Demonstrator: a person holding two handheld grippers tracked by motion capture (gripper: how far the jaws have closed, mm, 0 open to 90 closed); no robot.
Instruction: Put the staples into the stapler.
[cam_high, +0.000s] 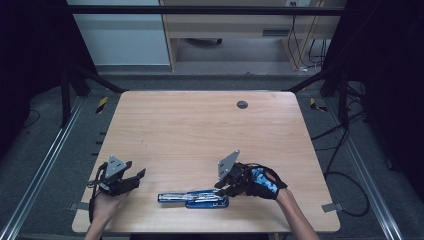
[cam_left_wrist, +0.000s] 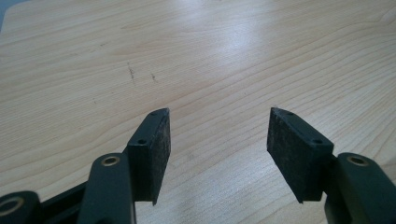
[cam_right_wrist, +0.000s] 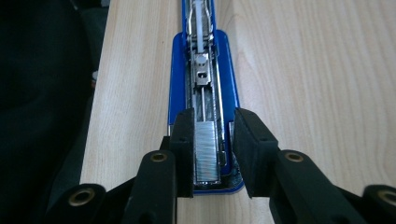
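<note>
A blue stapler (cam_high: 194, 198) lies opened out flat near the table's front edge, its metal magazine (cam_right_wrist: 204, 88) facing up. A silver staple strip (cam_right_wrist: 207, 151) sits in the rear end of that magazine. My right gripper (cam_high: 223, 188) is at the stapler's right end, its jaws set narrowly on either side of the strip (cam_right_wrist: 213, 154). The left pad (cam_right_wrist: 183, 140) lies against the strip, and a thin gap shows before the right pad (cam_right_wrist: 247, 144). My left gripper (cam_high: 136, 176) hovers left of the stapler, open over bare wood (cam_left_wrist: 217, 140) with nothing between its pads.
The wooden table (cam_high: 200, 130) has a small round grommet (cam_high: 242, 104) at the back. Its front edge (cam_right_wrist: 95, 102) runs close beside the stapler. Dark floor, metal rails and cables surround the table.
</note>
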